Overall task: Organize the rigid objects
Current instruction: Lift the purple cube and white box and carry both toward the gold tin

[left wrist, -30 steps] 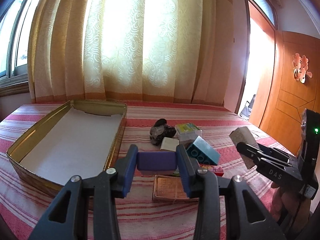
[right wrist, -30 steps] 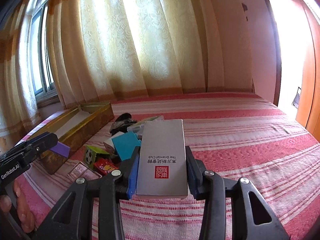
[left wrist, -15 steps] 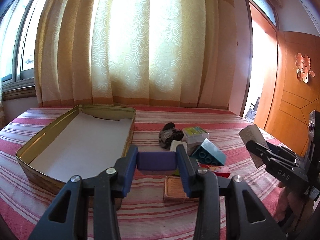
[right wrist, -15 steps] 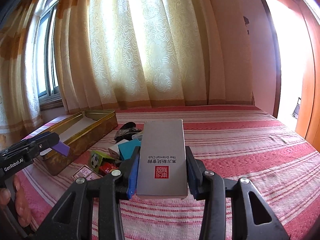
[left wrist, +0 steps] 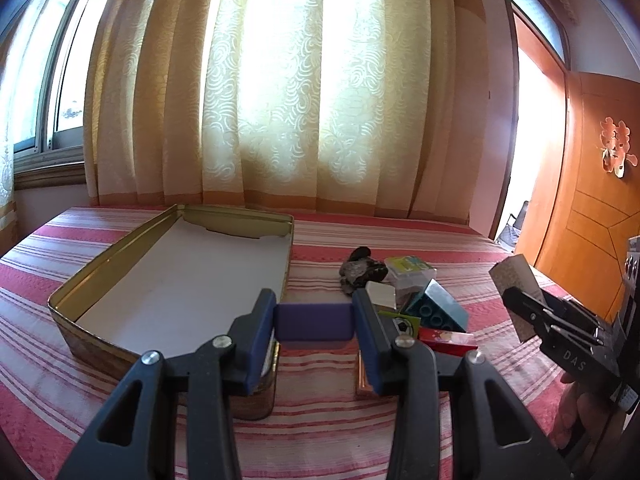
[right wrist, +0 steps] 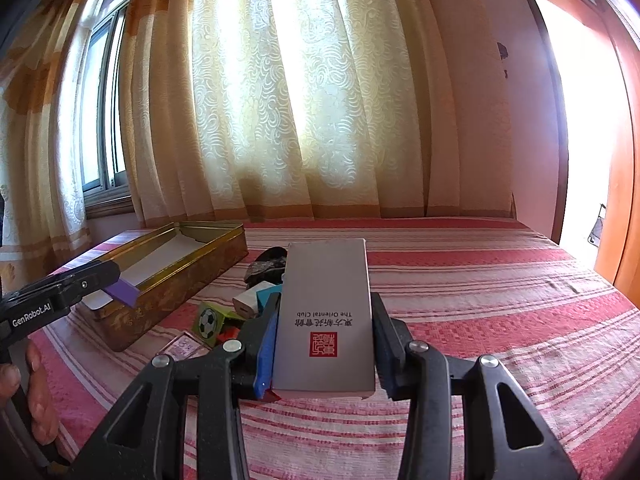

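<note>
- Since a second ago, the purple block [left wrist: 315, 321], pinched in the left gripper [left wrist: 314, 326], is carried toward the gold tin [left wrist: 120, 246]; it is now held at the near right corner.
- A grey box [right wrist: 326, 312] is clamped flat in the right gripper [right wrist: 325, 322], near the loose pile.
- The block is best lowered fully past the rim before release, judging by the raised wall.
- A red striped cloth [right wrist: 480, 280] is spread beneath; yellow curtains [left wrist: 300, 100] are lit from behind.
</note>
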Available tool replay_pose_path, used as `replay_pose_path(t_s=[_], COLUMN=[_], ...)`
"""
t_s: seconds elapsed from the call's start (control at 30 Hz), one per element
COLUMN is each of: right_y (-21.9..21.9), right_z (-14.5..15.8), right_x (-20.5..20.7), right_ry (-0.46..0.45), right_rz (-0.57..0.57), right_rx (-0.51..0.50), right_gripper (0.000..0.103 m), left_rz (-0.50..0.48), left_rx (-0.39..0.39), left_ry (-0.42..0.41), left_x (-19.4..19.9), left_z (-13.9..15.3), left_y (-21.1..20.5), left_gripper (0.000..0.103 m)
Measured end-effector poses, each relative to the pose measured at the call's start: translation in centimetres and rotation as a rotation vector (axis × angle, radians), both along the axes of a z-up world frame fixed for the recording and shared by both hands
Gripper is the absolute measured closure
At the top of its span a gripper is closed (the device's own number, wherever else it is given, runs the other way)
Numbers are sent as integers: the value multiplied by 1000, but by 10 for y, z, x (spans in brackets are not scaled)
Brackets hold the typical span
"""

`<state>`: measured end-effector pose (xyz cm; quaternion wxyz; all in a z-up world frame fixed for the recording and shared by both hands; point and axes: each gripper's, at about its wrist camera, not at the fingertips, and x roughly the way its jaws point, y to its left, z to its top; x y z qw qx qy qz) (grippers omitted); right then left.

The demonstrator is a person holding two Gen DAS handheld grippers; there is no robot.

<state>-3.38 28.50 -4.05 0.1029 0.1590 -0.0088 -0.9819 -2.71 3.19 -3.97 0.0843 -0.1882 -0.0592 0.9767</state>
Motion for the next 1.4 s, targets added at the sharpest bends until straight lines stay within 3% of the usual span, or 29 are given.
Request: replay_pose_path(t_s=[0.47, 0.77, 1.4], right_y=[-18, -23, -40], right_z=[1, 0, 0], right_x=[8, 5, 11], right_ry=[38, 23, 40], right_rz=[30, 41, 65], right_rx=[13, 18, 49], right_gripper=[60, 60, 60], left_rz=[-12, -61, 15], left_rx=[17, 12, 50], left_ry=[-3, 40, 58], left_x=[2, 11, 9], left_z=[0, 3, 4], left_y=[-10, -8, -45], left_gripper=[64, 64, 64])
